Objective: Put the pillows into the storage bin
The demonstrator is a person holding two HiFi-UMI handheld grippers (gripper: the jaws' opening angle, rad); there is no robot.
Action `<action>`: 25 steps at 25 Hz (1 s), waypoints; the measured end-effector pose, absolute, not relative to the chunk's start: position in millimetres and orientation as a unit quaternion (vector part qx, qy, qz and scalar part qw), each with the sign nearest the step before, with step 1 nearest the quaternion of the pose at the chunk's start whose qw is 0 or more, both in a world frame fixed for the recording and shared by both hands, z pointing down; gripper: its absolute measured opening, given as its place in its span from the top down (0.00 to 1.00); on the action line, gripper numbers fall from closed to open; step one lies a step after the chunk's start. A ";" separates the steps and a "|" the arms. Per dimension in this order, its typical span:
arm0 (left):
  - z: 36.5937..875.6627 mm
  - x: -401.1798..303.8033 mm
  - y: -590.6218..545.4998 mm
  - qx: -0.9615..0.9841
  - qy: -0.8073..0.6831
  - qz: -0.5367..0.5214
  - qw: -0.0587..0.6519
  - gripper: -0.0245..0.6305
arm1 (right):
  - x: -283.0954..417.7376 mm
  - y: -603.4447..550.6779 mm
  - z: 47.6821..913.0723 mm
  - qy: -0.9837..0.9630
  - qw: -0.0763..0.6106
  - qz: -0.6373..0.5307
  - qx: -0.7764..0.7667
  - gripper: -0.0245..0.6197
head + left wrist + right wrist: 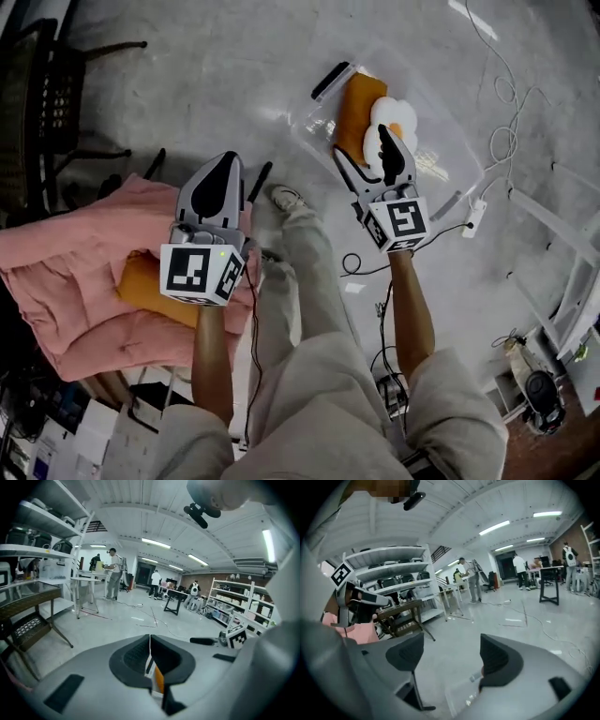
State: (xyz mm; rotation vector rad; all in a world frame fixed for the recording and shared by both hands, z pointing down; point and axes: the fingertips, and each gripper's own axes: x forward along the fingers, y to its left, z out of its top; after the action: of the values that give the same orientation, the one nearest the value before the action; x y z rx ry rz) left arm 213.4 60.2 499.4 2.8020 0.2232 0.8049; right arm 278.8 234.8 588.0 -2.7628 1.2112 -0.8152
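A clear storage bin (452, 142) stands on the grey floor ahead, and an orange pillow (359, 105) and a white fried-egg pillow (401, 114) lie in it. My right gripper (362, 141) hangs over the bin's near side, open, with nothing between its pads (447, 656); the bin's clear edge (464, 692) shows below them. A second orange pillow (141, 281) lies on a pink blanket (66, 272) at the left. My left gripper (228, 161) is raised above the blanket's right edge. Its jaws (150, 641) are shut, pad against pad.
A dark chair (37, 84) stands at the top left. Cables (506, 94) and a power strip (473, 217) lie right of the bin, and a white frame (562, 234) stands further right. My own leg and shoe (286, 197) are between the grippers. Shelves (37, 550) and people stand far off.
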 end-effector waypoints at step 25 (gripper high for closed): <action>439.6 -272.1 -233.3 0.876 -0.392 0.183 0.213 0.94 | -128.1 -179.7 495.1 0.780 -0.075 -0.230 -0.578 0.36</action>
State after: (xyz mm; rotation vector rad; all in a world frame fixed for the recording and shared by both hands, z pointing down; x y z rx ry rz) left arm -272.1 -233.3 439.6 2.4316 -1.0873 0.5076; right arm -128.1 -179.7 495.1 -1.9064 2.5734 -0.7576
